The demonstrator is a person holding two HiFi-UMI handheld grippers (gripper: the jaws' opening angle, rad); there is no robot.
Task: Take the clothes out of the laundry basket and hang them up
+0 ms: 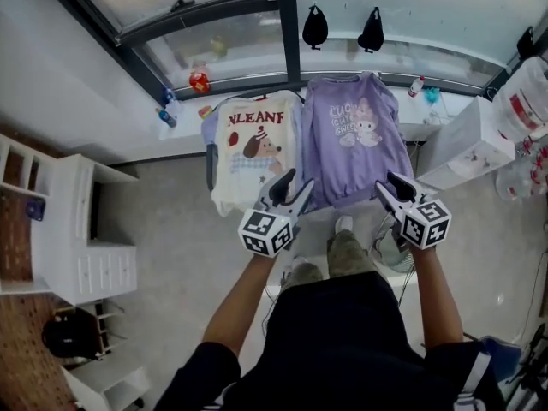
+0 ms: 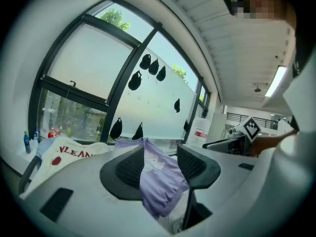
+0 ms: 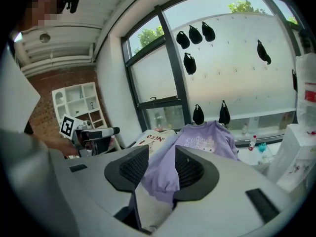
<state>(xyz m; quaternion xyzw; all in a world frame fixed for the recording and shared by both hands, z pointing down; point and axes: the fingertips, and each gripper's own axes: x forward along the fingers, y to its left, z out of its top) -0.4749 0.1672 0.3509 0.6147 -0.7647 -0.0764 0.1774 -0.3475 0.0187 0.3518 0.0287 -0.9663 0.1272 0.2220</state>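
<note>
A purple sweatshirt (image 1: 351,144) with a cartoon print hangs spread out in front of the window. A cream shirt (image 1: 253,148) with red letters hangs to its left. My left gripper (image 1: 291,188) is at the purple sweatshirt's lower left edge, jaws spread. My right gripper (image 1: 396,188) is at its lower right edge, also spread. In the left gripper view a purple sleeve (image 2: 158,181) shows in the gap of the left gripper (image 2: 160,149). In the right gripper view the right gripper (image 3: 162,149) frames a purple cuff (image 3: 160,181). The pads do not press on the cloth.
A white shelf unit (image 1: 77,229) stands at the left and a white box (image 1: 467,148) at the right. Bottles (image 1: 199,82) line the window sill. Black pouches (image 1: 315,26) hang on the glass. The person's feet (image 1: 342,225) are just below the sweatshirt's hem.
</note>
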